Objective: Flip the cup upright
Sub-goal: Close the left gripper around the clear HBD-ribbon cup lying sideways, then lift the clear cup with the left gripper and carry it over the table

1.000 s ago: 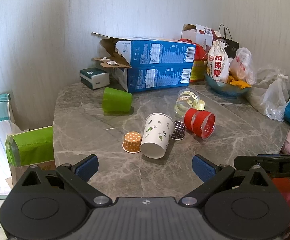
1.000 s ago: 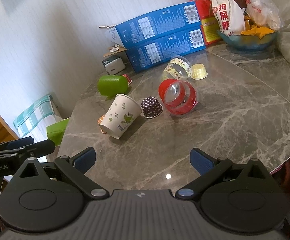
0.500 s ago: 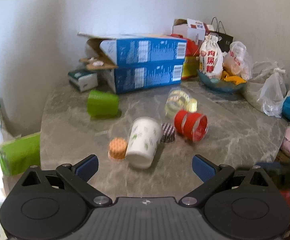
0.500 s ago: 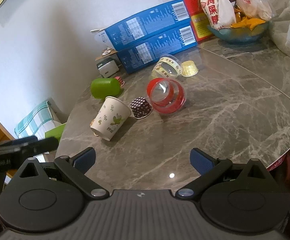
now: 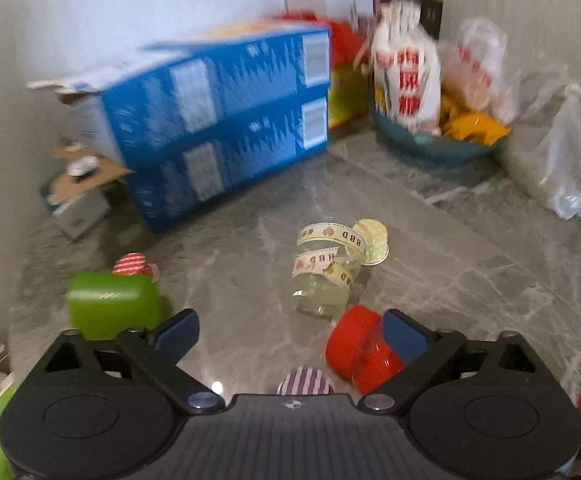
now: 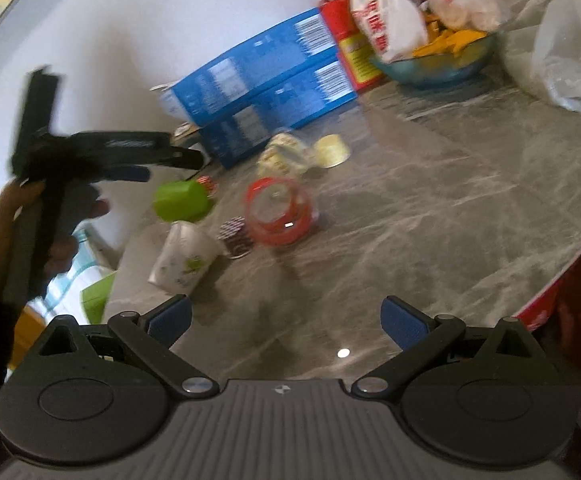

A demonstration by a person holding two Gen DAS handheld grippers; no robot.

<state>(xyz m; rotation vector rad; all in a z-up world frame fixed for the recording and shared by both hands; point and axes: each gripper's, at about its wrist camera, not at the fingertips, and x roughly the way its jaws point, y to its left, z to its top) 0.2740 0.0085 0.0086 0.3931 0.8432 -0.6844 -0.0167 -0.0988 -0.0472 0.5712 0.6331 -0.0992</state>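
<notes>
Your left hand-held gripper (image 5: 290,330) hangs released above the table (image 5: 470,264), the clear cup (image 5: 326,276) on its side just ahead and the red cup (image 5: 360,350) beside its right finger. Your right hand-held gripper (image 6: 286,320) is also released, well short of them.

The striped cup (image 5: 305,381) is half hidden behind the left gripper (image 5: 290,330); the box (image 5: 226,120) lettering is blurred beyond reading.
</notes>
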